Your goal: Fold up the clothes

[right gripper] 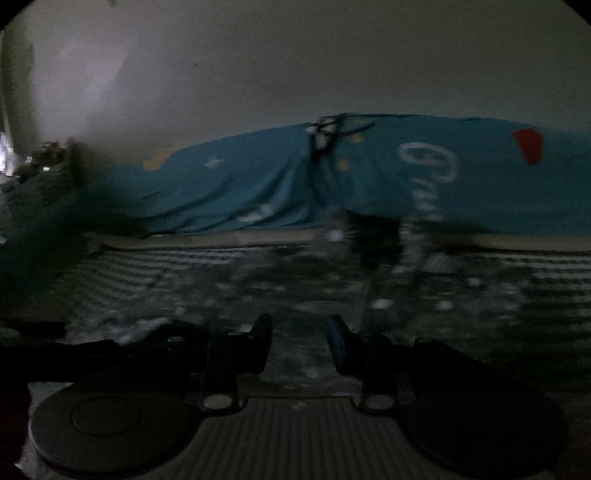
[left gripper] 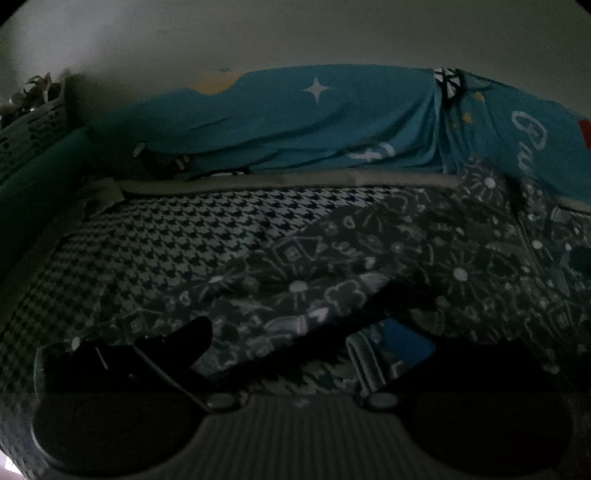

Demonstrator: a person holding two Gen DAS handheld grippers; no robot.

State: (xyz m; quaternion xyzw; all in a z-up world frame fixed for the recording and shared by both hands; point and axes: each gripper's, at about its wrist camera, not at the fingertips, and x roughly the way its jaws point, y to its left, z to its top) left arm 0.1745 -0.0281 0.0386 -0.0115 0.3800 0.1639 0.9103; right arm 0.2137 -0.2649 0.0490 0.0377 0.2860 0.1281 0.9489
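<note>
A dark garment (left gripper: 388,258) with white doodle print lies spread on a houndstooth bedsheet (left gripper: 166,236). My left gripper (left gripper: 306,347) is low over the garment's near edge, fingers wide apart; the edge of the cloth lies between them and a blue pad (left gripper: 402,343) shows on the right finger. In the blurred right wrist view the same garment (right gripper: 314,291) lies ahead. My right gripper (right gripper: 301,339) hovers just over it, fingers apart with nothing between them.
A blue cloth (left gripper: 314,118) with a star and white lettering covers a raised mass along the back, also in the right wrist view (right gripper: 461,177). A pale wall (left gripper: 295,29) rises behind. A green bolster (left gripper: 40,166) lies at left. The scene is dim.
</note>
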